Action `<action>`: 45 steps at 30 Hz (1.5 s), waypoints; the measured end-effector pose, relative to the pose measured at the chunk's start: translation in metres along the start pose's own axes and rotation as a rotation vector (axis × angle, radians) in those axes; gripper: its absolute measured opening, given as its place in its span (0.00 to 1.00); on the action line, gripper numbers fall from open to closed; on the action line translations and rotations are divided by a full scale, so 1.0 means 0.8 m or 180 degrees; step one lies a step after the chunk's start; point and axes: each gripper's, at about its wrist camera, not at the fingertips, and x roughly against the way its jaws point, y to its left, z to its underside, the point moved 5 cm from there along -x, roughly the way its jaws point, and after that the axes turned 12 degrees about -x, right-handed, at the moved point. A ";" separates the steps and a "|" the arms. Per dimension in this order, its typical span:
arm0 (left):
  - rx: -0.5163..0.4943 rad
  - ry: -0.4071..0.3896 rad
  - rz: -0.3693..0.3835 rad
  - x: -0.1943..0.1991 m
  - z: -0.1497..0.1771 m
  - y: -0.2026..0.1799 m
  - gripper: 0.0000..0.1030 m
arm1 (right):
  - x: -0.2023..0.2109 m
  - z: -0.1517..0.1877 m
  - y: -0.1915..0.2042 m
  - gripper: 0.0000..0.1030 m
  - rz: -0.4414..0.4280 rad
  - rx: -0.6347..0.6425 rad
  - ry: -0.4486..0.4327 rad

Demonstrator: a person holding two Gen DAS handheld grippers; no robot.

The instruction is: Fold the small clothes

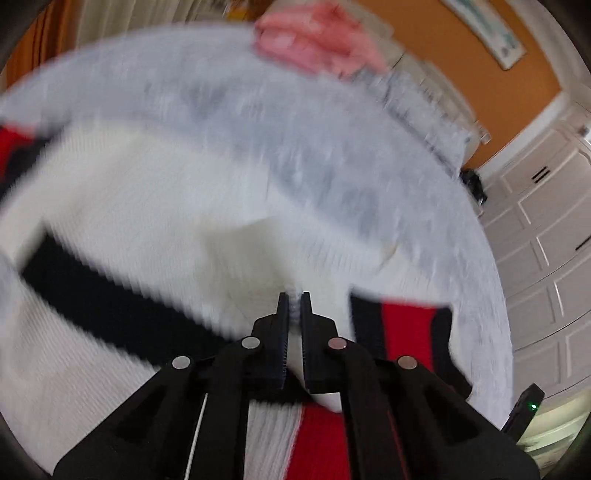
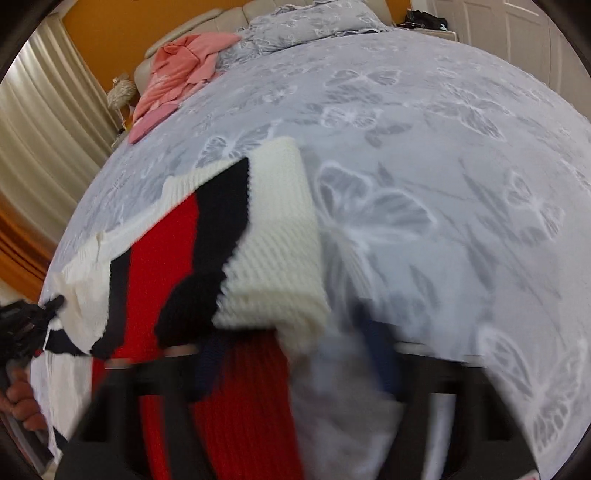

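Note:
A white knit sweater (image 1: 155,206) with black and red bands lies on the bed. My left gripper (image 1: 294,299) is shut on a fold of its white cloth; the view is blurred by motion. In the right wrist view the sweater (image 2: 277,236) lies partly folded, and the left gripper (image 2: 51,306) grips its left edge. My right gripper (image 2: 295,354) is a dark blur low in the frame with the sweater's edge draped over it; whether its jaws hold the cloth does not show.
The bed has a grey butterfly-print cover (image 2: 424,155). A pink garment (image 2: 177,77) lies near the pillows (image 2: 310,22) at the head of the bed, also in the left wrist view (image 1: 317,37). White closet doors (image 1: 546,236) stand to the right.

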 end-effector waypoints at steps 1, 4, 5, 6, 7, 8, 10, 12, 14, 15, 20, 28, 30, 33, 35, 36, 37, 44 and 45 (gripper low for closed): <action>-0.0035 -0.0107 -0.0053 0.008 -0.014 0.005 0.04 | 0.009 -0.005 0.001 0.12 -0.0102 -0.0087 -0.0070; -0.0069 -0.0143 -0.0325 0.013 -0.028 0.033 0.04 | 0.033 -0.012 0.000 0.11 -0.0096 0.0019 -0.0302; -0.0086 -0.0063 -0.0382 0.006 -0.025 0.043 0.04 | 0.028 -0.008 -0.005 0.11 -0.0043 0.0072 -0.0270; -0.0089 0.0099 -0.0464 -0.011 -0.012 0.057 0.04 | 0.015 -0.002 -0.012 0.10 0.0053 0.0105 -0.0165; -0.0065 0.0209 -0.0520 -0.022 0.001 0.068 0.04 | 0.002 0.005 -0.020 0.10 0.0076 0.0086 -0.0076; -0.0038 0.0301 -0.0562 -0.030 0.014 0.077 0.04 | 0.004 0.006 -0.021 0.10 0.0015 0.0079 -0.0116; 0.0032 0.0345 -0.0676 -0.030 0.039 0.094 0.00 | 0.016 0.000 -0.016 0.10 0.0004 0.0062 -0.0163; 0.0137 0.0284 -0.0619 -0.028 0.045 0.105 0.00 | 0.022 -0.003 -0.015 0.10 -0.0009 0.0116 -0.0223; 0.0123 0.0224 -0.0573 -0.024 0.047 0.108 0.00 | 0.002 0.005 -0.027 0.12 0.0050 0.0195 -0.0056; 0.0101 0.0228 -0.0581 -0.024 0.046 0.105 0.00 | 0.009 0.005 -0.026 0.13 -0.0004 0.0235 -0.0050; 0.0086 0.0016 -0.0073 0.027 0.024 0.060 0.12 | 0.067 -0.004 -0.021 0.40 -0.0024 0.0377 -0.0169; -0.0592 0.0245 0.0894 -0.010 0.063 -0.163 0.52 | 0.019 -0.096 0.040 0.41 -0.0116 0.0494 0.0043; -0.0739 0.0578 0.0712 -0.053 0.090 -0.186 0.34 | -0.022 -0.112 0.051 0.41 -0.0009 0.0481 0.0241; -0.0665 0.0783 0.0542 -0.088 0.125 -0.185 0.13 | -0.057 -0.116 0.065 0.05 0.0014 0.0560 0.0367; -0.0728 0.0722 0.0547 -0.086 0.129 -0.184 0.12 | -0.079 -0.116 0.078 0.00 0.0095 0.0725 0.0471; -0.0697 0.0722 0.0577 -0.086 0.131 -0.182 0.11 | -0.093 -0.116 0.079 0.00 0.0185 0.0812 0.0522; -0.0661 0.0715 0.0626 -0.087 0.132 -0.181 0.11 | -0.110 -0.119 0.077 0.00 0.0255 0.0850 0.0568; -0.0333 0.0558 0.0944 -0.064 0.126 -0.162 0.10 | -0.083 -0.128 0.102 0.00 0.0473 0.0753 0.0162; -0.0109 0.0440 0.1140 -0.043 0.118 -0.138 0.12 | -0.052 -0.114 0.113 0.03 0.0315 0.0850 0.0022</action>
